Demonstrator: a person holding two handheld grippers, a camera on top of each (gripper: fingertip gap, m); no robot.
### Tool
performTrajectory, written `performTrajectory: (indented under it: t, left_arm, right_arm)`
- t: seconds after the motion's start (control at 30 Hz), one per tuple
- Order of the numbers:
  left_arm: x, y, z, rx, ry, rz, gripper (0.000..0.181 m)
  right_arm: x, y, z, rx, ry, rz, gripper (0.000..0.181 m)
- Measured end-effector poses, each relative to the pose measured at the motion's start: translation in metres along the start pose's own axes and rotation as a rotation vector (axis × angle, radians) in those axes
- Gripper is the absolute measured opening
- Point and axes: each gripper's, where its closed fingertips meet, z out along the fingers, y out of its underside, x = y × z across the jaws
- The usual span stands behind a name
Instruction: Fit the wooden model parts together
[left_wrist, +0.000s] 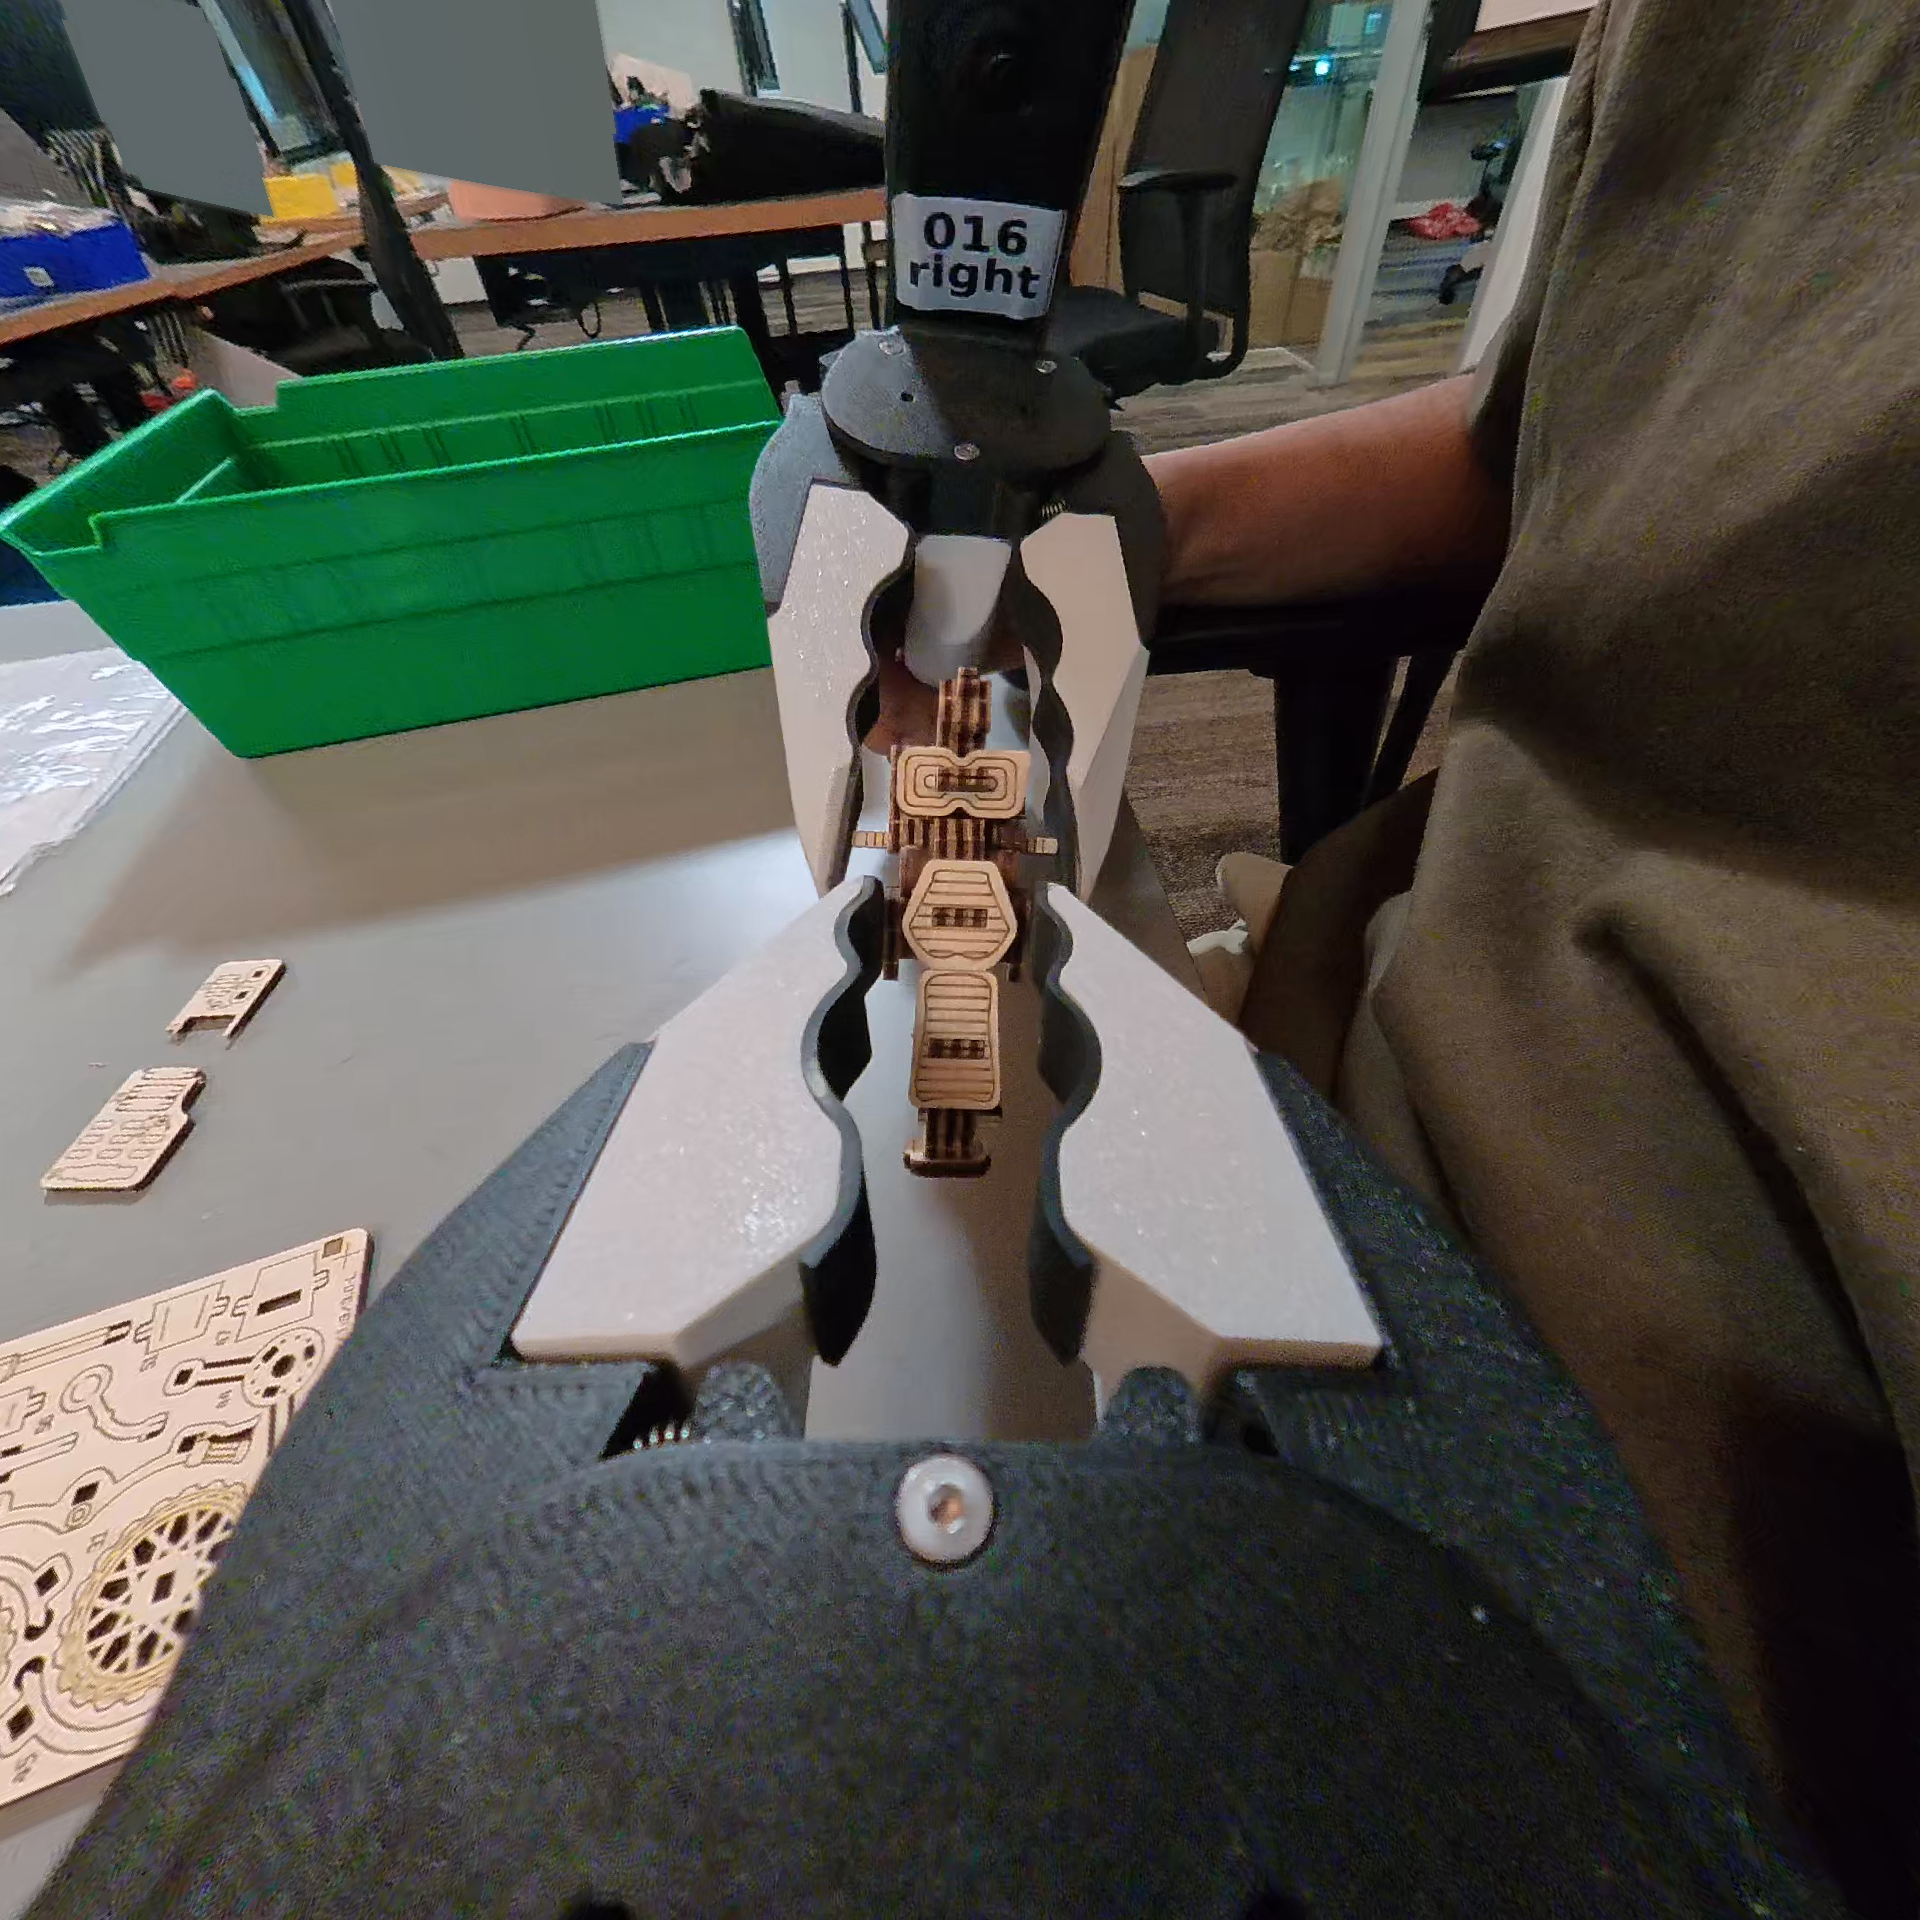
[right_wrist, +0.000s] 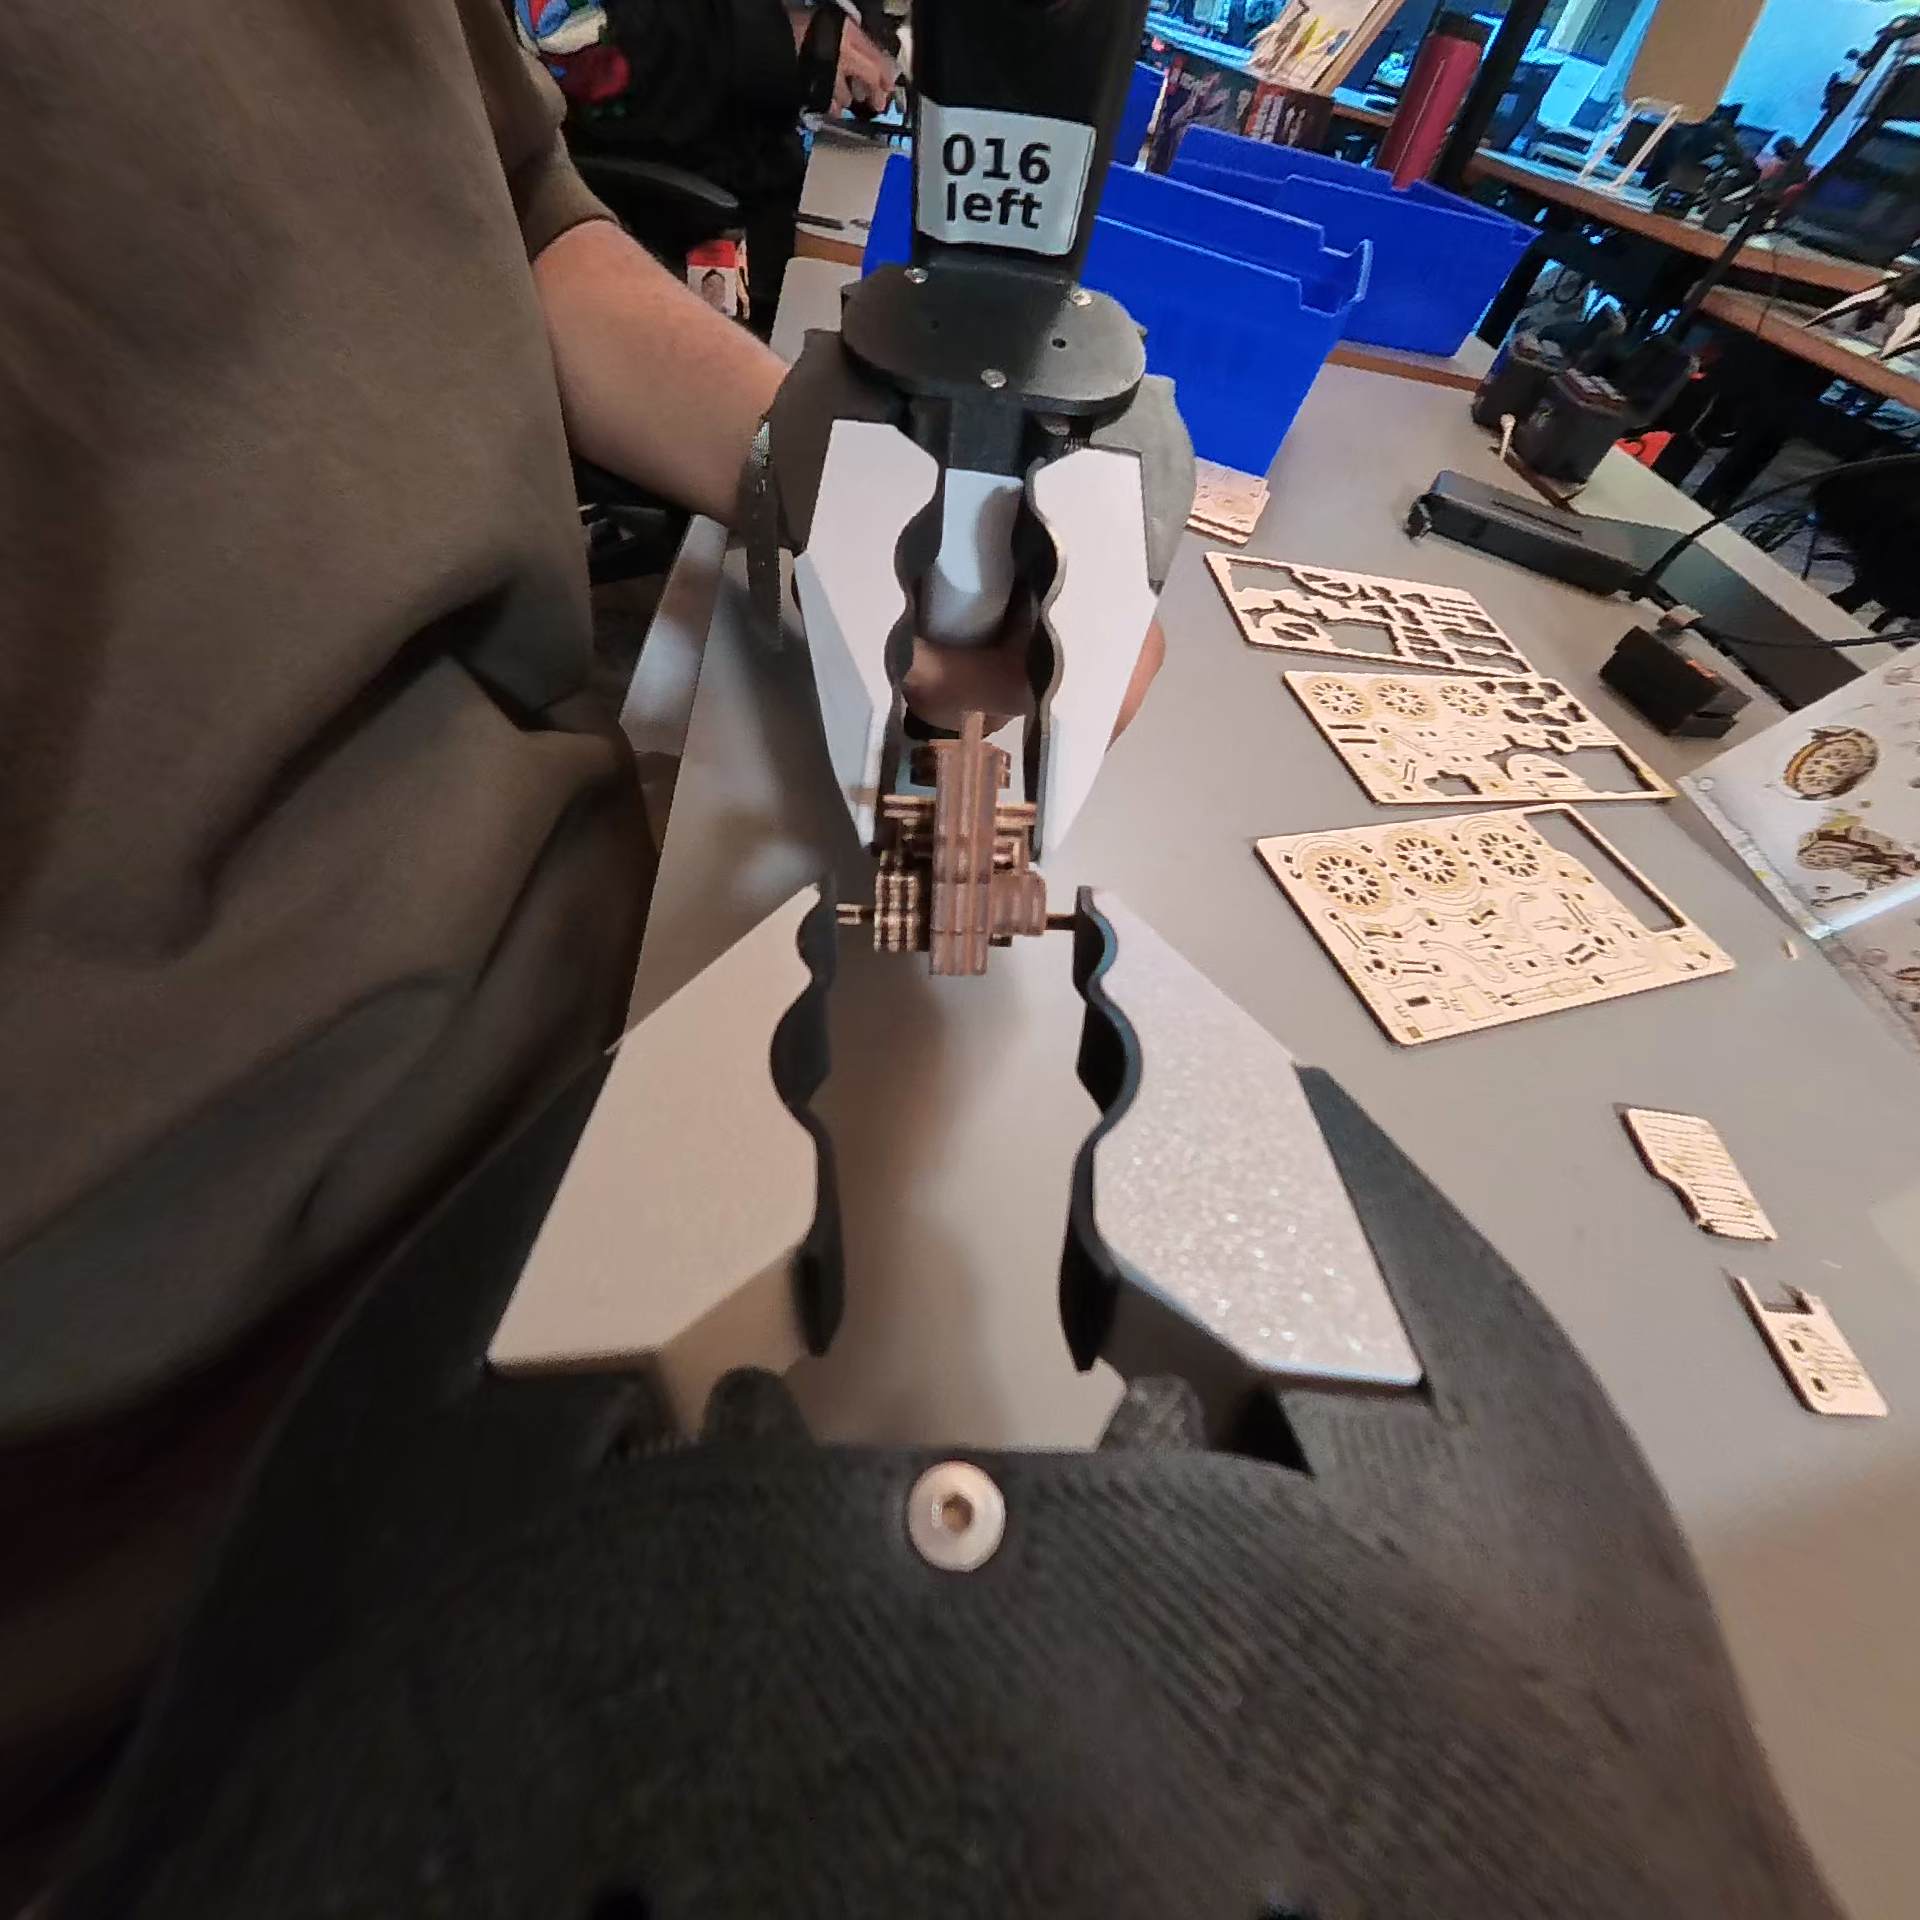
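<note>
Model partly built, held in the air between our two grippers

We had a small wooden model (left_wrist: 951, 935) already slotted together from several layers, with patterned plates on top and a thin pin sticking out each side; it sat above the table edge (left_wrist: 499, 894), close to our body. Our left gripper (left_wrist: 951, 914) had narrow fingers closed on its near end, and our right gripper (right_wrist: 956, 914) looked set on the side pins, though we could not tell how firmly. Two loose pieces (left_wrist: 125, 1127) and the part sheets (right_wrist: 1491, 920), some parts unpunched, lay waiting, so we judged much remained. A green bin (left_wrist: 416, 561) stood behind.
</note>
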Motion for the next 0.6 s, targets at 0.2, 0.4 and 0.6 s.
performTrajectory:
  t: [0.2, 0.4, 0.6]
  left_arm:
    - [0.0013, -0.0004, 0.0002, 0.002, 0.009, -0.002, 0.024]
    - [0.0016, -0.0005, 0.0005, 0.002, 0.010, -0.004, 0.024]
    - [0.0015, -0.0022, -0.0004, 0.011, 0.015, -0.012, 0.024]
  right_arm:
    - [-0.0017, -0.0003, -0.0001, -0.006, -0.001, -0.019, 0.043]
    - [-0.0019, 0.0010, -0.0003, -0.022, 0.005, -0.011, 0.043]
    - [-0.0008, 0.0011, 0.0002, -0.042, 0.016, 0.003, 0.043]
